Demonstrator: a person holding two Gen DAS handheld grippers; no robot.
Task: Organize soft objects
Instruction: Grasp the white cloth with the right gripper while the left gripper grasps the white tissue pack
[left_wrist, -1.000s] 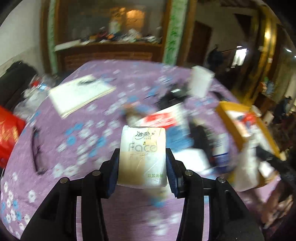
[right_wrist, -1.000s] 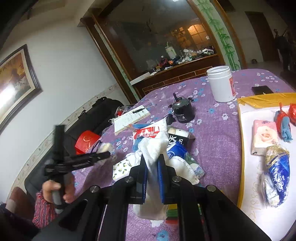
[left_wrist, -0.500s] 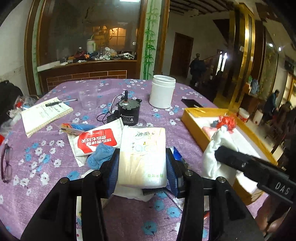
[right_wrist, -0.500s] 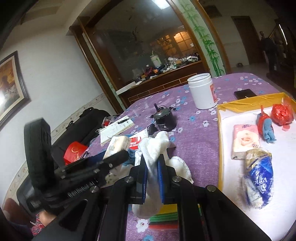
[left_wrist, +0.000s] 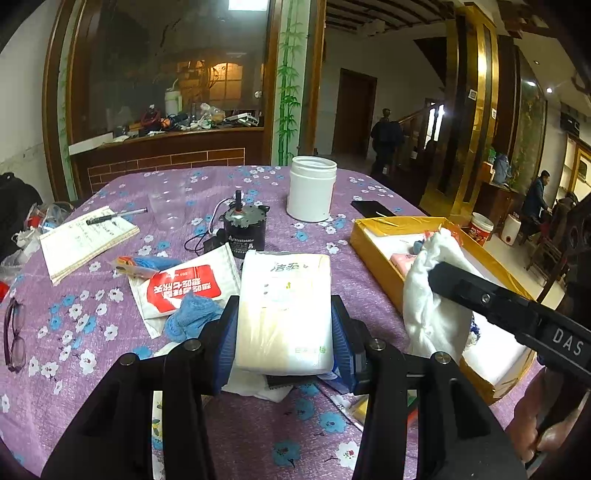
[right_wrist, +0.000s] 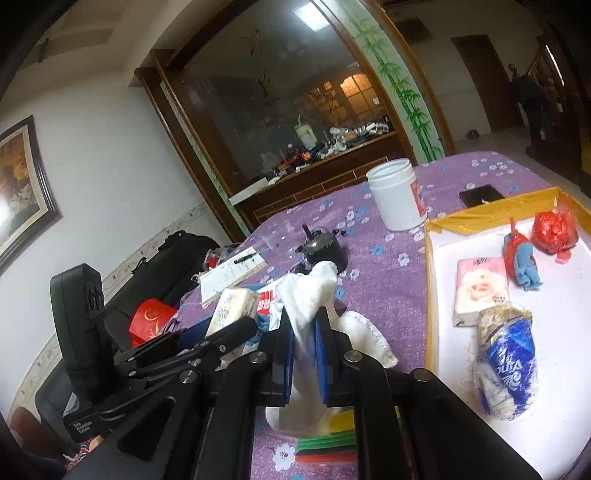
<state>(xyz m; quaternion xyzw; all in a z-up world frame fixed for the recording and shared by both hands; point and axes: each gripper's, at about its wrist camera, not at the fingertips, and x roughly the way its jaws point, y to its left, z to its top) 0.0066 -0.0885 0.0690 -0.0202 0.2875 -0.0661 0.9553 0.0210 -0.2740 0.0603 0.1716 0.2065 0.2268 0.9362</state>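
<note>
The left gripper (left_wrist: 283, 332) is clamped on a soft rectangular tissue pack (left_wrist: 283, 310), its blue pads pressing both long sides; the glossy white-and-cream plastic wrap carries Chinese characters near the top and small green print low on the face, too small to read. The pack is held above the purple flower-print tablecloth (left_wrist: 92, 325). The right gripper (right_wrist: 303, 354) is closed on a white fleecy cloth (right_wrist: 308, 295), which bunches above the pads and hangs limp below them; seen from the left wrist, its black finger bears the letters "DAS". Just right of it stands the yellow-rimmed tray (right_wrist: 430, 295) with a white floor, holding a pink rose-print tissue pack (right_wrist: 480, 288), a crumpled blue-and-white packet (right_wrist: 508, 365) printed "Vinda" as far as can be told, a blue-and-red knitted toy (right_wrist: 521, 258) and a red crinkled plastic ball (right_wrist: 554, 230). On the cloth lie a white pouch with a red label in Chinese (left_wrist: 184, 288), a blue knitted piece (left_wrist: 192, 317), a white round jar (left_wrist: 311, 192), a black cylindrical motor (left_wrist: 243, 232), an open notebook (left_wrist: 86, 240) and glasses (left_wrist: 14, 336).
</note>
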